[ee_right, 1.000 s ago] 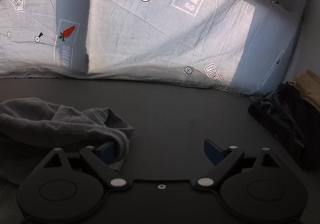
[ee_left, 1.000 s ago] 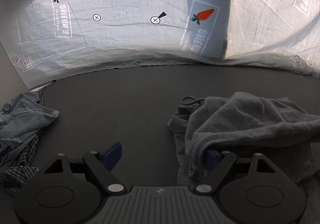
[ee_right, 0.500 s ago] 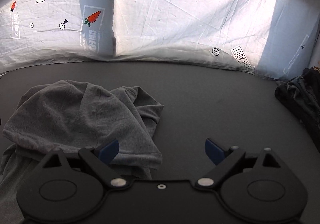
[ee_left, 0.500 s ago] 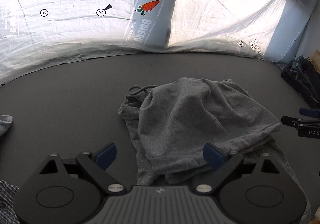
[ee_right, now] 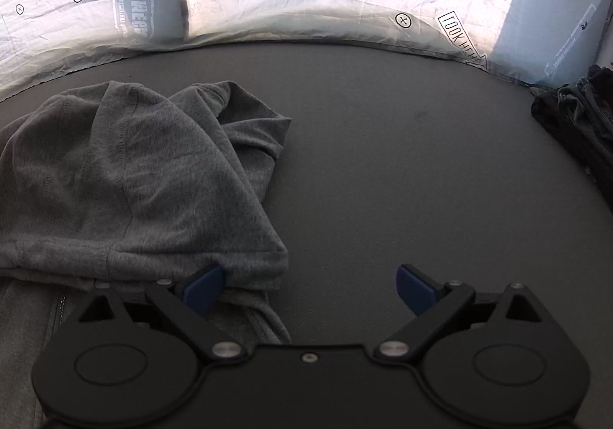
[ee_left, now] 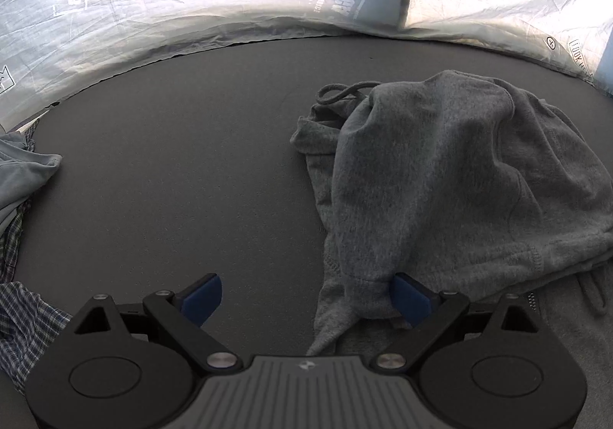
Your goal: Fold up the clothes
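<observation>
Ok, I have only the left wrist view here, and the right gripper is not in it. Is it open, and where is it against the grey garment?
Observer: The right gripper is open, with the jaws wide apart. Its left fingertip is at the near hem of the grey garment; the other one is over the bare mat.
Operator: And what lies to the right of the garment? My view cuts off there.
Observer: There is only bare mat, then a dark clothes pile at the far right edge, apart from the garment.
</observation>
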Tool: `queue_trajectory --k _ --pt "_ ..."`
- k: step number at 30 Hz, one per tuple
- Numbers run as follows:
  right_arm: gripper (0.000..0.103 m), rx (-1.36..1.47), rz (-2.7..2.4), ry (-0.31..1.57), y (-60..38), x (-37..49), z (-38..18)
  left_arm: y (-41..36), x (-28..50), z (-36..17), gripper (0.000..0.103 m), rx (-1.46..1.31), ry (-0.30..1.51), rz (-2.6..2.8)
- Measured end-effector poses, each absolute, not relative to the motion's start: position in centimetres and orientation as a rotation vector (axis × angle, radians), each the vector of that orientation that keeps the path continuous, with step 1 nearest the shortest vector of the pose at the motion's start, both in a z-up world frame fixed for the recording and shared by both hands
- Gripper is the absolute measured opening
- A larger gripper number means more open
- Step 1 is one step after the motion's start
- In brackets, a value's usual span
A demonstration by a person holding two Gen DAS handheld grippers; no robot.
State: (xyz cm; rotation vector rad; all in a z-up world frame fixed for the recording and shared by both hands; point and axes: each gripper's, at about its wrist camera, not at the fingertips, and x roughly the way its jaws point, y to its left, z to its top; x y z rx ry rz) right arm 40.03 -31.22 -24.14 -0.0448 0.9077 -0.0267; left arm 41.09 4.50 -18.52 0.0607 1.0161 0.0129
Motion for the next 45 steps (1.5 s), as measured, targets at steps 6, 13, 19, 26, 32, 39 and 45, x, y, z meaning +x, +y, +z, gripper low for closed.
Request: queue_trajectory --k 6,13,19,26,32,39,45 --pt "0.099 -0.057 -0.025 0.915 -31.3 39.5 -24.4 4.7 40.8 -18.5 0.1 0.046 0.996 0.049" --pt "0.1 -0.044 -0.038 0.981 -31.7 36.3 -24.9 5.0 37.2 -17.0 0.1 0.058 0.975 0.072" --pt "0.1 0.04 -0.056 1.035 -33.0 31.7 -25.5 5.7 32.1 -18.1 0.1 0.039 1.039 0.09" --pt "0.1 0.133 -0.034 1.047 -34.6 26.9 -25.6 6.2 27.4 -19.5 0.1 -0.034 1.111 0.089" --pt "0.1 0.283 0.046 1.031 -36.2 23.3 -25.3 7.5 23.2 -20.0 0.1 -0.148 1.118 0.083" --pt "0.082 0.437 0.132 1.001 -38.2 19.5 -25.2 7.6 19.3 -19.7 0.099 -0.181 1.126 -0.011" --pt "0.046 0.462 0.168 1.012 -38.9 17.3 -25.3 6.0 16.7 -19.5 0.086 -0.088 1.127 -0.125"
